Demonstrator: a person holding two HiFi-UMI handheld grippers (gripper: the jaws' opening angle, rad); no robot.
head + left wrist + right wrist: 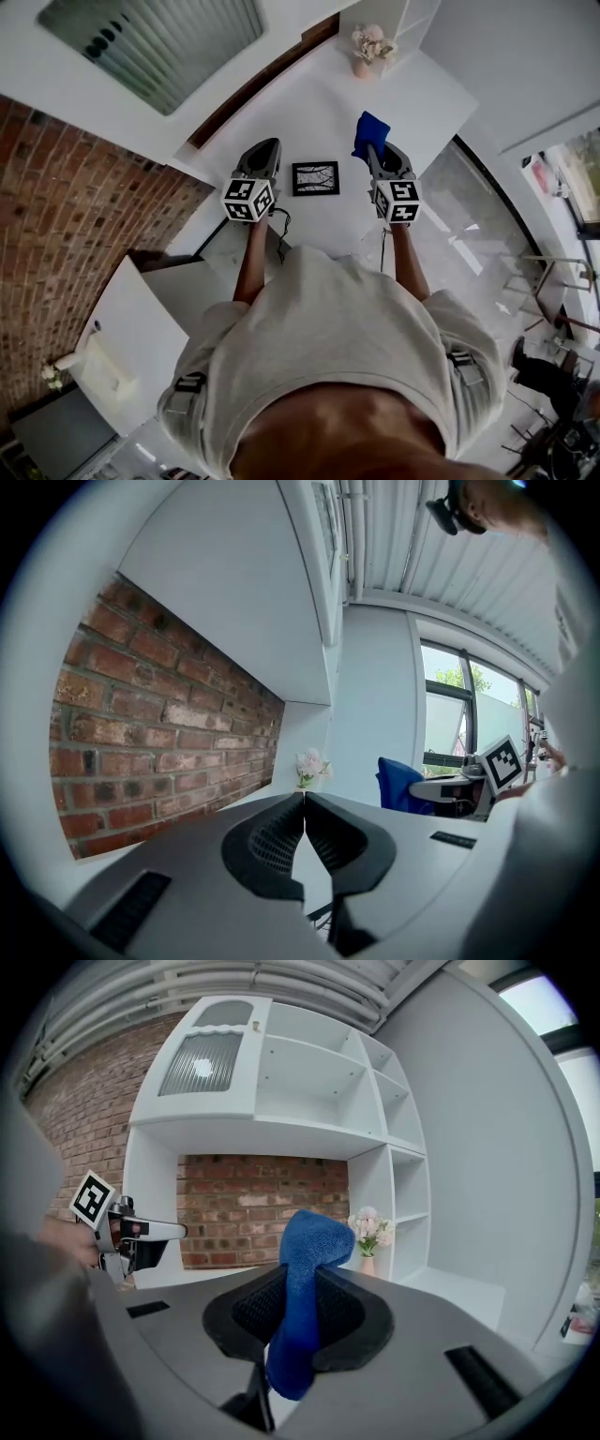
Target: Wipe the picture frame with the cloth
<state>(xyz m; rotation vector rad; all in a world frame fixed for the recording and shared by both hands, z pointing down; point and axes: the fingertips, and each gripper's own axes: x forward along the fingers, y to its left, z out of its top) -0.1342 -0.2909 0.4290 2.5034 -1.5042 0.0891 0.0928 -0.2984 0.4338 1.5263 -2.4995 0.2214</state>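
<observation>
Picture frame [316, 178]: laid flat and face up on the white table [309, 94], between the two grippers and apart from both. It is not yet touched by the cloth.
Cloth [305, 1269]: blue, pinched in the right gripper. A folded end is seen above the jaws and a tail hangs below them.
Right gripper [374, 155]: clenched on the cloth and held above the table, just right of the frame.
Left gripper [304, 803]: jaws pressed together with nothing between them, held just left of the frame.
Step judged: the cloth is yet to be brought down onto the frame.
Risk, sliding: the frame is steadied by nothing, so it could be pushed across the smooth table when wiped. A hold from the left gripper may be needed.
Risk, hard contact: only a small wad stands past the jaws, so the face of the frame could be scraped by the jaw tips if the gripper is lowered too steeply.
Risk, lost cloth: the cloth could be dragged out of the pinch if it is caught on the frame's edge.
Surroundings: a vase of flowers [370, 45] is set at the far end of the table, well apart from the frame.
</observation>
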